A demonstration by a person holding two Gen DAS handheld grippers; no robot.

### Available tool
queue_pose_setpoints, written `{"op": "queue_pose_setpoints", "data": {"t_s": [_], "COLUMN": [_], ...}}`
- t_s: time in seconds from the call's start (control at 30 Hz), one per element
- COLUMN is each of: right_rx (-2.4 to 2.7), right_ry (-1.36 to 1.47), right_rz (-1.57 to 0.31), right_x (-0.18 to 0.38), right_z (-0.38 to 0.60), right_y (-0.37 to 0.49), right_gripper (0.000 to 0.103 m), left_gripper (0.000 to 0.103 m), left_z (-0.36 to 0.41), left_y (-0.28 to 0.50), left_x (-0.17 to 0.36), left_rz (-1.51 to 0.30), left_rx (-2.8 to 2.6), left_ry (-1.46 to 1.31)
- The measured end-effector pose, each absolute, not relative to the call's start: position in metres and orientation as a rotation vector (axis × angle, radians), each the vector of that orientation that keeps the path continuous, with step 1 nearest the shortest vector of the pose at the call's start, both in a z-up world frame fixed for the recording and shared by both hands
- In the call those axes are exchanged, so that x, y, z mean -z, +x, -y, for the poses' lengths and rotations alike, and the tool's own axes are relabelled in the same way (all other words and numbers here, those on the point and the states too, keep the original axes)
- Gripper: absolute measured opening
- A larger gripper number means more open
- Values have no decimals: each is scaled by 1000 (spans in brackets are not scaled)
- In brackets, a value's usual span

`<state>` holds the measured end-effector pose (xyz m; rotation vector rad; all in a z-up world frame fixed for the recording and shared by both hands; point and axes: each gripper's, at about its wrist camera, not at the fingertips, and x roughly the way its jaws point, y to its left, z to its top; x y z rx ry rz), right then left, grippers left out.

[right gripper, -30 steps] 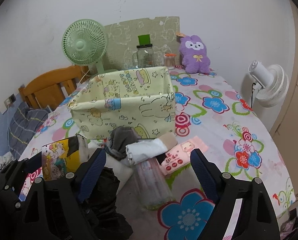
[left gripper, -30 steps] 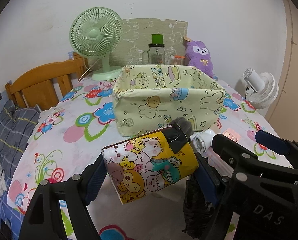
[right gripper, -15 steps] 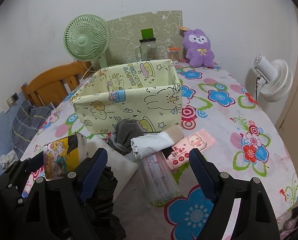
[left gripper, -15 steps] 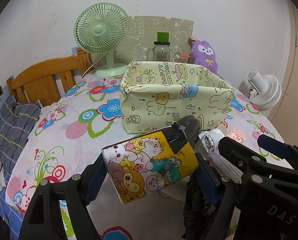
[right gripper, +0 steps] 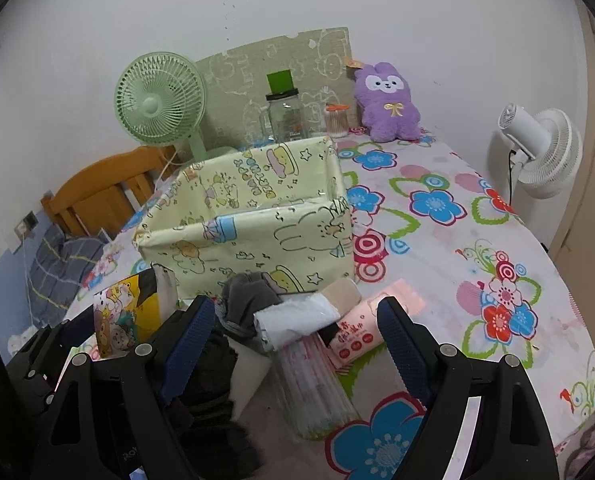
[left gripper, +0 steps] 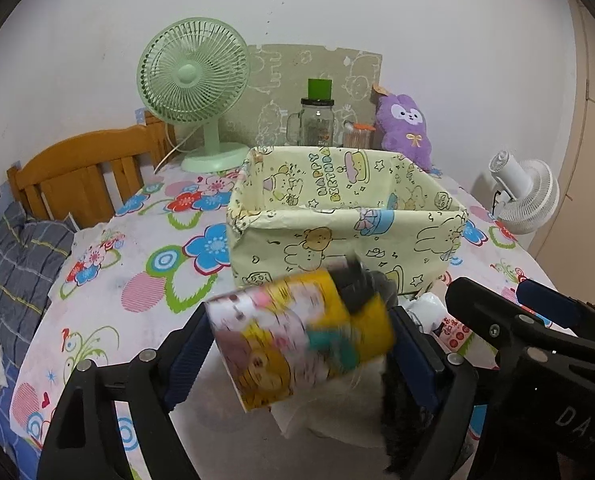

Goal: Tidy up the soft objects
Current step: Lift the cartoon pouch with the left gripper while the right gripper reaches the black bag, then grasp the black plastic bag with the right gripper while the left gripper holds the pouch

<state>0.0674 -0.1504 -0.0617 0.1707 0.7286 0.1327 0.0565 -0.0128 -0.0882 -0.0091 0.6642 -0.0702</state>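
A cartoon-printed tissue pack (left gripper: 297, 336) sits between the blue pads of my left gripper (left gripper: 299, 316), just in front of the pale yellow fabric box (left gripper: 337, 240). The jaws are opening. The pack is blurred and tilted and looks loose between the pads. My right gripper (right gripper: 295, 306) stands open over a pile holding a grey sock (right gripper: 249, 296), a white cloth roll (right gripper: 297, 320), a pink tissue pack (right gripper: 361, 332), a clear plastic bag (right gripper: 317, 392) and black cloth (right gripper: 213, 392). None of these touches its pads. The box (right gripper: 257, 236) looks empty inside.
Behind the box stand a green fan (left gripper: 193, 80), a glass jar (left gripper: 317, 124) and a purple plush (left gripper: 407, 128). A white fan (left gripper: 525, 196) is off the table's right edge. A wooden headboard (left gripper: 77, 176) is at the left. Flowered tablecloth (right gripper: 457, 248) lies bare at the right.
The cartoon pack was sharp and steady between the left pads; now it is blurred and tipped. Both views look slightly more down into the box. The right gripper stays open.
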Motion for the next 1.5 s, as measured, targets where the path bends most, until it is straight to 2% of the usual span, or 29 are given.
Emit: {"op": "queue_pose_setpoints", "data": {"t_s": [0.57,0.97,1.1,1.17,1.3,1.5], "right_rx": [-190,-224,-263,-279,-278,-254], "right_ry": [110,121,154,162,160,156], "right_rz": [-793,-881,-907,-907,-890,-859], "right_x": [78,103,109,108,102,90], "right_z": [131,123,123,123,124,133], "right_y": [49,53,58,58,57,56], "right_gripper": [85,57,39,33,29,29], "left_gripper": [89,89,89,89,90,92], "left_z": [5,12,15,16,19,27], "left_y": [29,27,29,29,31,36], "left_x": [106,123,125,124,120,112], "left_rz": [-706,-755,-762,-759,-748,-725], "left_rx": [62,54,57,64,69,78], "left_ry": [26,64,77,70,69,65]}}
